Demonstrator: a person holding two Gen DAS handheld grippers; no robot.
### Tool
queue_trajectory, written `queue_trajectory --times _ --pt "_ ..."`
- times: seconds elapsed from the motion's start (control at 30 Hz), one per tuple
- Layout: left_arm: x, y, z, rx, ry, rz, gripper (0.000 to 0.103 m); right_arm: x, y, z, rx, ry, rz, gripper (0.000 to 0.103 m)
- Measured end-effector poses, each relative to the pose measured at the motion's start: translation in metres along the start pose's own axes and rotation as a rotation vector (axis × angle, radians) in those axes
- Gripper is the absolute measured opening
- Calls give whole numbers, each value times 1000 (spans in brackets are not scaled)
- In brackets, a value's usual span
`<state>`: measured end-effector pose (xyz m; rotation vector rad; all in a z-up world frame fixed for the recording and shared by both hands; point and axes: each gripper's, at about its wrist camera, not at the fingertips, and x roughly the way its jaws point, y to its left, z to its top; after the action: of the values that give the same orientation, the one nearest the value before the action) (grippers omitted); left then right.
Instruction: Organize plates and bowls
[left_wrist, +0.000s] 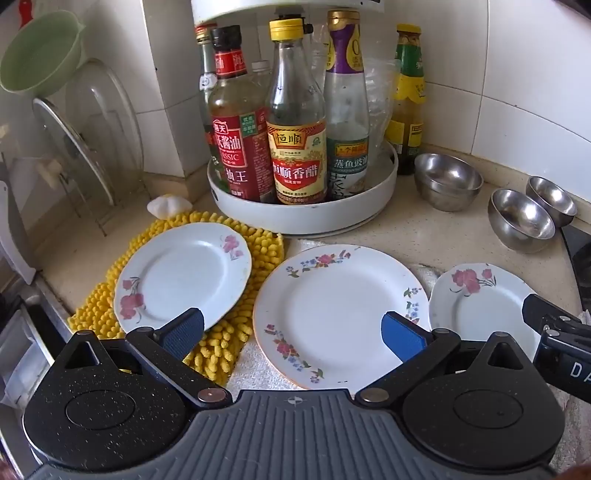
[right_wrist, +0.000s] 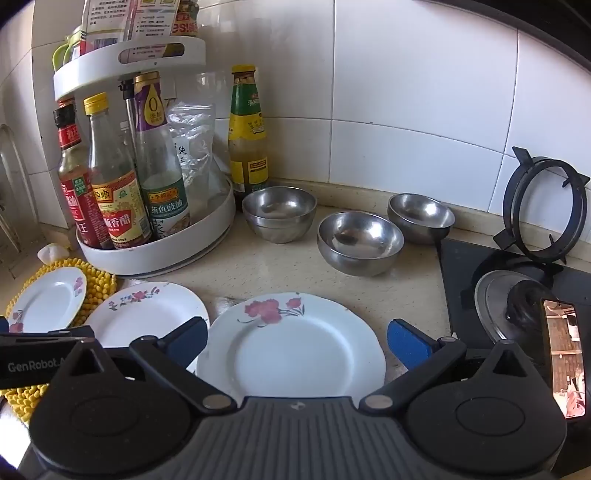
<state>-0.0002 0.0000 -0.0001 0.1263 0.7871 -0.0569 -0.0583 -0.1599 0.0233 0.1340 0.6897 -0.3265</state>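
Inventory, kitchen table, as it stands.

Plates, three, flat and apart, in a row along the front edge. Small floral plate (left_wrist: 183, 273) rests on a yellow chenille mat (left_wrist: 229, 347), likely as a drying pad. Large floral plate (left_wrist: 332, 314) lies in the middle, partly on a white cloth (left_wrist: 258, 369). A second small plate (right_wrist: 291, 347) lies to its right, just beside the stove (right_wrist: 480, 266).

Bowls, steel. A nested pair (right_wrist: 279, 212) sits beside the white turntable rack (right_wrist: 155, 258) of sauce bottles; two single bowls (right_wrist: 360, 242) and (right_wrist: 421, 218) stand further right, near the wall. None are yet gathered into one stack.

Left gripper (left_wrist: 291, 332): jaws spread wide, empty, angled down above the near rim of the large plate, seemingly lined up for it.

Right gripper (right_wrist: 297, 341): jaws spread wide, empty, angled down with the right-hand small plate between the fingers but untouched.

Judgement: sorting not begun; like plates would want stacking, small on large, and loose bowls nesting into the pair.
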Motion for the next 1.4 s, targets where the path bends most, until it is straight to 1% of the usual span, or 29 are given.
queue_trajectory --times 0.27,0.47,0.6,0.87,1.07,1.17,1.4 --pt "1 7 -6 3 5 6 103 -2 4 0 0 -2 7 103" --pt "6 11 -11 -28 33 22 103 1 9 -1 -17 8 7 103" --pt "5 12 -14 -31 32 26 103 1 13 -2 -26 10 15 103" --pt "0 19 -9 -42 14 15 103 -2 19 0 -31 -7 7 103" --pt "1 27 -10 -54 21 14 103 -3 26 -1 -42 -8 10 103" --pt "3 32 -11 -51 34 13 103 -1 32 -3 -52 3 29 103" --pt "3 45 -13 -63 33 24 103 -3 45 -4 -61 -1 25 103"
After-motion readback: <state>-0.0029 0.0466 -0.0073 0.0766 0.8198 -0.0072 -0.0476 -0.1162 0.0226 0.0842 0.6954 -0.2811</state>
